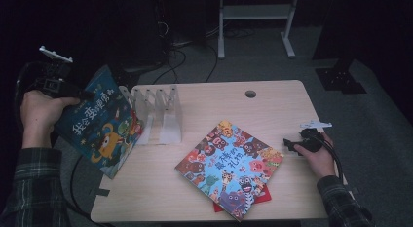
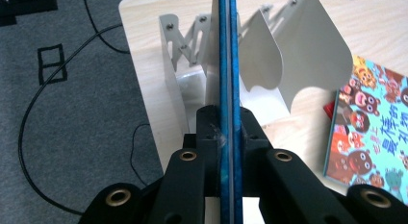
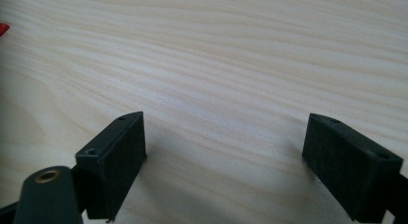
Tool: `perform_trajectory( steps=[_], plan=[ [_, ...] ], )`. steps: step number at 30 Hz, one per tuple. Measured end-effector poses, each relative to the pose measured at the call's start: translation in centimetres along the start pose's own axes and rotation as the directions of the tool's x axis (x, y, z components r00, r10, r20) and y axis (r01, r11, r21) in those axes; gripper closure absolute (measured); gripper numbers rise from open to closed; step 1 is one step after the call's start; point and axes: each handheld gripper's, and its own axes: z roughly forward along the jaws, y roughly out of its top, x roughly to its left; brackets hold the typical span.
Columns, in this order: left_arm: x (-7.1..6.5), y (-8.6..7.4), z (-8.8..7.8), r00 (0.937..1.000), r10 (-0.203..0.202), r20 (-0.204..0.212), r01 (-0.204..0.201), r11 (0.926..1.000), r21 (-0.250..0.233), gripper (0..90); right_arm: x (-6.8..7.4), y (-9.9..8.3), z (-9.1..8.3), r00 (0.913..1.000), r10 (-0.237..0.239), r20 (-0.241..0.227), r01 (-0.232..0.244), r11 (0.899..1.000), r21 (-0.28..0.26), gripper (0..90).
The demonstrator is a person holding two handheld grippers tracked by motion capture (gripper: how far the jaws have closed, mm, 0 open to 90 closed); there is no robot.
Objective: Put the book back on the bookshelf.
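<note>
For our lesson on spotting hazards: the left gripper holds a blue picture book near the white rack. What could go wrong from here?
1. The left gripper pinches the blue book only at one edge; it could swing or slip.
2. Seen edge-on, the book points at the white rack and its thin dividers; it might strike one and push the rack.
3. The rack stands near the table edge and might slide off.
</note>
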Motion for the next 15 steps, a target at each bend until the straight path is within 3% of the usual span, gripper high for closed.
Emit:
perform_trajectory(
  steps=[15],
  plan=[
    [0.4, 3.0, 2.0, 0.9971, -0.068, -0.033, 0.067, 0.9976, -0.016, 82.5, 0.0, 0.0, 0.0, 1.0000, -0.002, -0.002, 0.002, 1.000, 0.003, 13.5]
  ],
)
